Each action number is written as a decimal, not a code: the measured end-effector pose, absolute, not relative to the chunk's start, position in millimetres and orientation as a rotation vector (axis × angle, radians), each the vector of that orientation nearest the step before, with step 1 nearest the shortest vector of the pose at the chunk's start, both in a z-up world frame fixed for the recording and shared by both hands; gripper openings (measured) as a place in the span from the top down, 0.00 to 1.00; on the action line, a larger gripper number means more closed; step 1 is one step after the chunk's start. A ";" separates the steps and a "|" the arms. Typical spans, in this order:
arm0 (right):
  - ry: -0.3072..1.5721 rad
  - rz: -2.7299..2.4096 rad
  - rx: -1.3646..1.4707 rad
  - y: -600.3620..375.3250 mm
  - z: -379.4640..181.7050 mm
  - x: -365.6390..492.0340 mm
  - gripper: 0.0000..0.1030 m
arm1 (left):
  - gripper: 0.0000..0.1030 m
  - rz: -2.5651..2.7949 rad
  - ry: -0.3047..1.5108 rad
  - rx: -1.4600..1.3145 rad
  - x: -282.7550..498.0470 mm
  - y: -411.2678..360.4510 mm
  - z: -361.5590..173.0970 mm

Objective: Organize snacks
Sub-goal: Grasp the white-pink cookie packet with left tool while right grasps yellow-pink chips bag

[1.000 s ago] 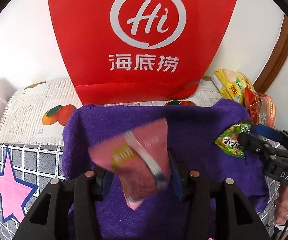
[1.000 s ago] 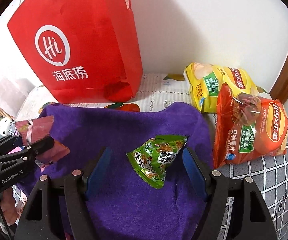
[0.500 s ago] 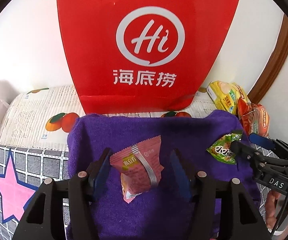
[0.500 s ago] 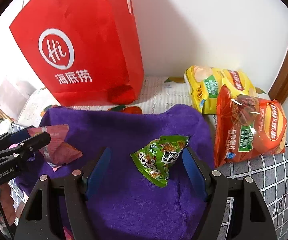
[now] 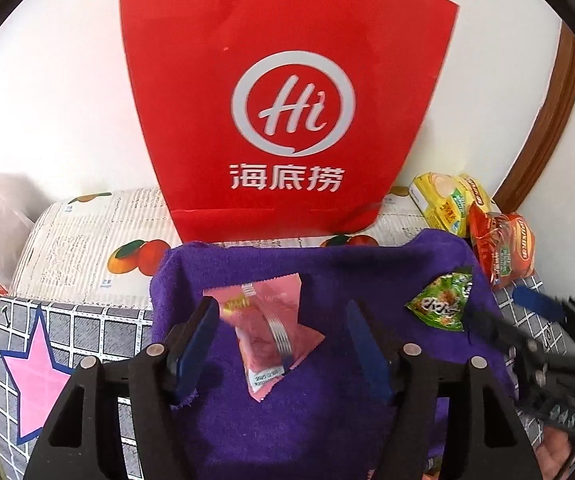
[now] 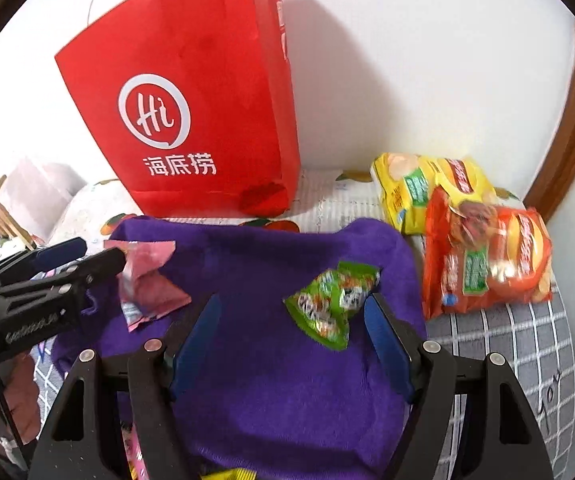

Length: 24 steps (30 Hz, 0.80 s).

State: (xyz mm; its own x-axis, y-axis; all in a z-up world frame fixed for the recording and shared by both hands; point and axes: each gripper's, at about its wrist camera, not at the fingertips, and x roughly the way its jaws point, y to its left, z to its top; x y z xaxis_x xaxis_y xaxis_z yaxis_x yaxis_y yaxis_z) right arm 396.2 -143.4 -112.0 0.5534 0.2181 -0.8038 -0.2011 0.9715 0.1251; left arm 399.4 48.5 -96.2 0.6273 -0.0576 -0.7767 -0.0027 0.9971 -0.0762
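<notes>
A pink snack packet [image 5: 267, 328] lies on a purple towel [image 5: 327, 420], between the open jaws of my left gripper [image 5: 283, 332], which is empty. It also shows in the right wrist view [image 6: 147, 280]. A green snack packet [image 6: 333, 304] lies on the towel [image 6: 267, 380] between the open jaws of my right gripper [image 6: 293, 330], near its right finger. The green packet shows in the left wrist view [image 5: 443, 300] too. A red paper bag [image 5: 287, 100] stands upright behind the towel.
A yellow chip bag [image 6: 427, 188] and an orange chip bag [image 6: 487, 260] lie at the right by the wall. A newspaper-print cloth [image 5: 87, 248] and a grey checked cloth with a pink star [image 5: 35, 380] cover the surface. A wooden frame [image 5: 547, 132] stands at the right.
The left gripper let go of the pink packet, which now lies on the towel, and drew back. Both grippers have pulled back and risen slightly; the green packet stays put.
</notes>
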 end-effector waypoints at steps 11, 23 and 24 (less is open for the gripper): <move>1.043 0.340 0.087 -142.3 -135.0 307.8 0.28 | 0.33 -0.049 0.871 -0.045 359.7 35.4 -73.7; 1.093 0.322 0.145 -105.5 -167.5 259.4 0.27 | 0.32 -0.010 0.865 -0.046 283.7 74.2 -73.6; 1.080 0.316 0.151 -104.3 -168.6 258.2 0.28 | 0.32 0.000 0.869 -0.045 278.3 79.9 -75.8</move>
